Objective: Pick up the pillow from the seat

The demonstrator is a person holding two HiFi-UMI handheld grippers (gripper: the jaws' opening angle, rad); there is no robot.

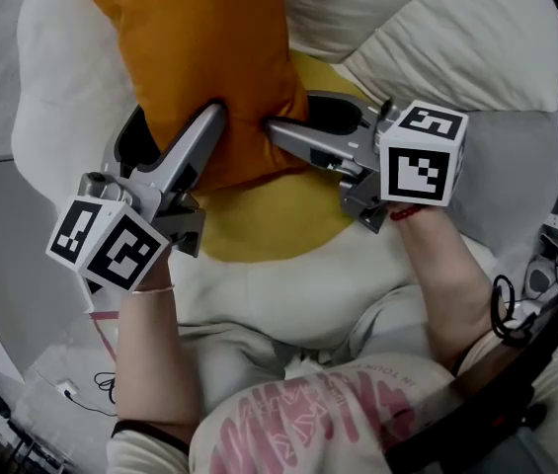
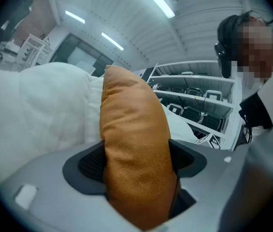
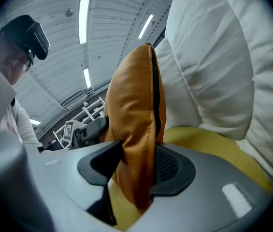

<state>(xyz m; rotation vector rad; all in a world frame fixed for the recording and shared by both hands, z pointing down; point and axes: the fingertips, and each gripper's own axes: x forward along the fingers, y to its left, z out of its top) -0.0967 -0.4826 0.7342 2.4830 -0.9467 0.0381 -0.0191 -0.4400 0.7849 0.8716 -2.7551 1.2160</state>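
Observation:
An orange pillow (image 1: 199, 57) stands on edge on the white cushioned seat (image 1: 61, 77), its lower edge over a yellow cushion (image 1: 269, 215). My left gripper (image 1: 175, 128) clamps the pillow's lower left corner. In the left gripper view the pillow (image 2: 136, 149) fills the gap between both pads of that gripper (image 2: 137, 162). My right gripper (image 1: 303, 117) holds the lower right corner. In the right gripper view the seamed edge of the pillow (image 3: 136, 110) is pinched between the pads of that gripper (image 3: 136, 166), above the yellow cushion (image 3: 208, 139).
Plump white back cushions (image 1: 437, 28) lie behind and to the right of the pillow. The person's lap and patterned shirt (image 1: 328, 413) fill the near side. Cables and gear (image 1: 545, 294) sit at the right. Metal shelving (image 2: 199, 95) stands across the room.

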